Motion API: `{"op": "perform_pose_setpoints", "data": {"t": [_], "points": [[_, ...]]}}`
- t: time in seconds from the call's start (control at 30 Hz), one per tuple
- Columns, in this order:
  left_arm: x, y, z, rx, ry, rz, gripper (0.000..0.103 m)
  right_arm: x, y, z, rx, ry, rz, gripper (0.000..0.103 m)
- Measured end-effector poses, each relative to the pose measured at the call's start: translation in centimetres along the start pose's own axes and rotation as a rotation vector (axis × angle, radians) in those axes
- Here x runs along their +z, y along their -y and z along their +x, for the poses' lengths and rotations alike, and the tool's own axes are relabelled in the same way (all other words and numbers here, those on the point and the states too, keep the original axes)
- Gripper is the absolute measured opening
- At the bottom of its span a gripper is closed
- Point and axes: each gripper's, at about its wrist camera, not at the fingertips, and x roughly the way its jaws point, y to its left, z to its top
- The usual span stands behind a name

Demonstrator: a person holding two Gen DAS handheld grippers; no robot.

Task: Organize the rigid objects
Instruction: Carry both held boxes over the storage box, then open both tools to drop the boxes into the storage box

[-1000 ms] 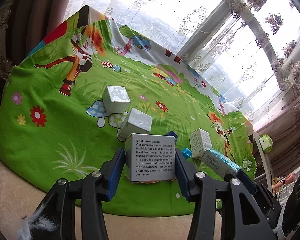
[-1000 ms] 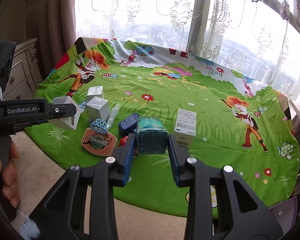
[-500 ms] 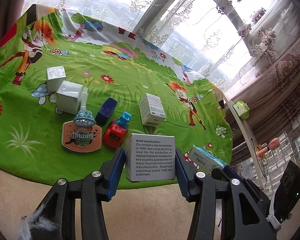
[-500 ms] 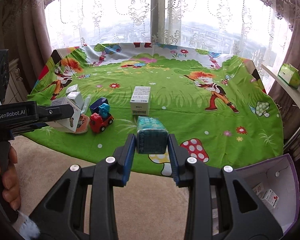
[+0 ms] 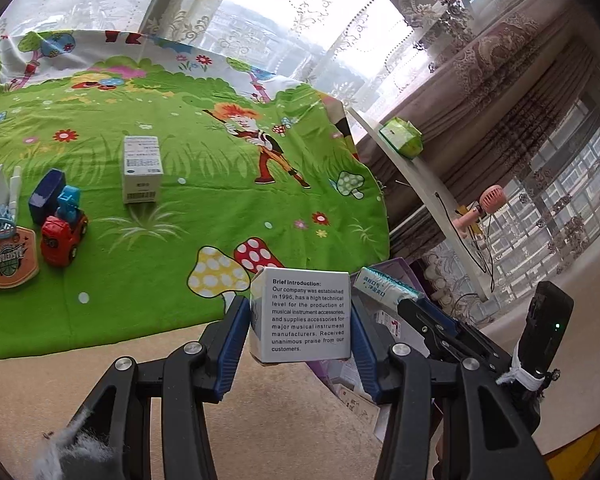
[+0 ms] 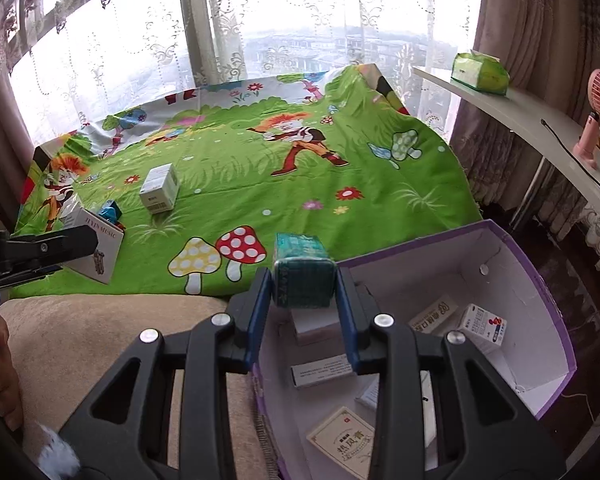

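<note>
While both tools stand near the green cloth's (image 6: 260, 184) edge, we note the left gripper (image 5: 300, 320) clamping a white box (image 5: 300, 314) over the beige carpet and the right gripper (image 6: 304, 292) clamping a teal packet (image 6: 302, 280) above the purple bin's (image 6: 540, 280) near edge.

"Brief introduction" on white box (image 5: 300, 316), "JEYIN MUSIC" on its side (image 6: 102, 229)

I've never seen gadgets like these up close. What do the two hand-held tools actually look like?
Both look alike: the left tool and right tool are black plastic frames with triangular cut-outs, silver rivets at the joints and blue pads lining the fingers. White fluff clings to the lower left of each frame. A black handle with a small green light sits on the right tool.
</note>
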Motion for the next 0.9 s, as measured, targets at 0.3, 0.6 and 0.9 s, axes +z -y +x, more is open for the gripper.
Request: {"op": "perform_pose_setpoints", "data": {"t": [0.3,0.6,0.9], "points": [[-0.9,4.8,3.1,-0.109,-0.084,0.108,0.050,0.2,5.7,-1.3,-0.110,0.013,0.099,0.037],[-1.7,7.2,4.5,-0.125,-0.158,0.195,0.060,0.4,7.8,-1.7,-0.123,0.012,0.151,0.042],[-1.0,7.1,3.1,-0.049,-0.085,0.210,0.075,1.0,7.2,-2.3,-0.142,0.037,0.136,0.073]]}}
